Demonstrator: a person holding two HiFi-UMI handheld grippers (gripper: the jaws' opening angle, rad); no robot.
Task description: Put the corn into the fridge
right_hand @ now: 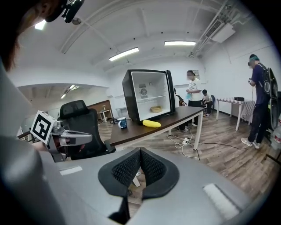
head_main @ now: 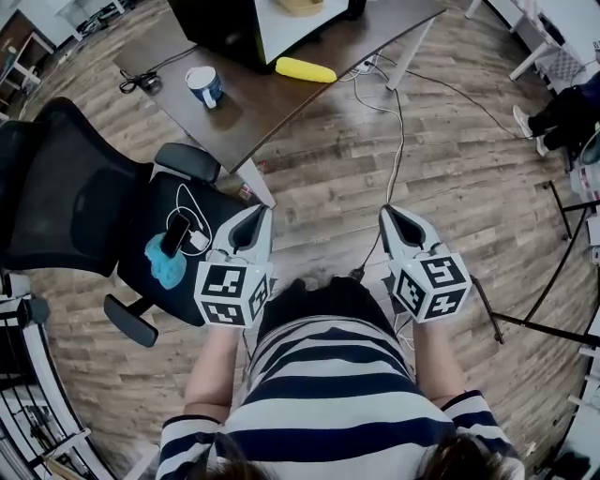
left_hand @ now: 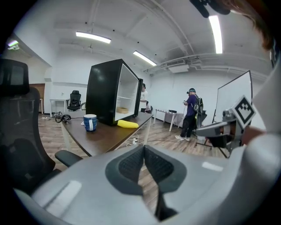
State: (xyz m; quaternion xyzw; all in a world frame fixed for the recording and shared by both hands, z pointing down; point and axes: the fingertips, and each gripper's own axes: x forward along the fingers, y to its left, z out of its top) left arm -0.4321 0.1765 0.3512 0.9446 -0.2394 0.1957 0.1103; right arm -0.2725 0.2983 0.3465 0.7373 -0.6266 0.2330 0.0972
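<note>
At the far left of the head view, an office chair (head_main: 75, 187) stands against the near end of the desk (head_main: 272, 103), with small clutter on its seat. I judge it could block or snag an approach from that side.

The left gripper (head_main: 251, 220) hangs close to the body, its jaws pressed together with nothing between them. It is well apart from the desk.

A blue mug (head_main: 204, 85) sits on the desk to the left of the corn (head_main: 305, 69). A wide swing of the left gripper could knock it over.

The corn lies on the desk just in front of the open black fridge (head_main: 234, 28), near the desk's edge. It is rounded and looks smooth, so an off-centre pinch could send it rolling to the floor.

The right gripper (head_main: 398, 223) is likewise clenched and empty. Both must open before any grasp, or the tips will only shove the corn.

Cables (head_main: 398, 141) trail across the floor between me and the desk. I rate them the main tripping hazard on the walk in.
</note>
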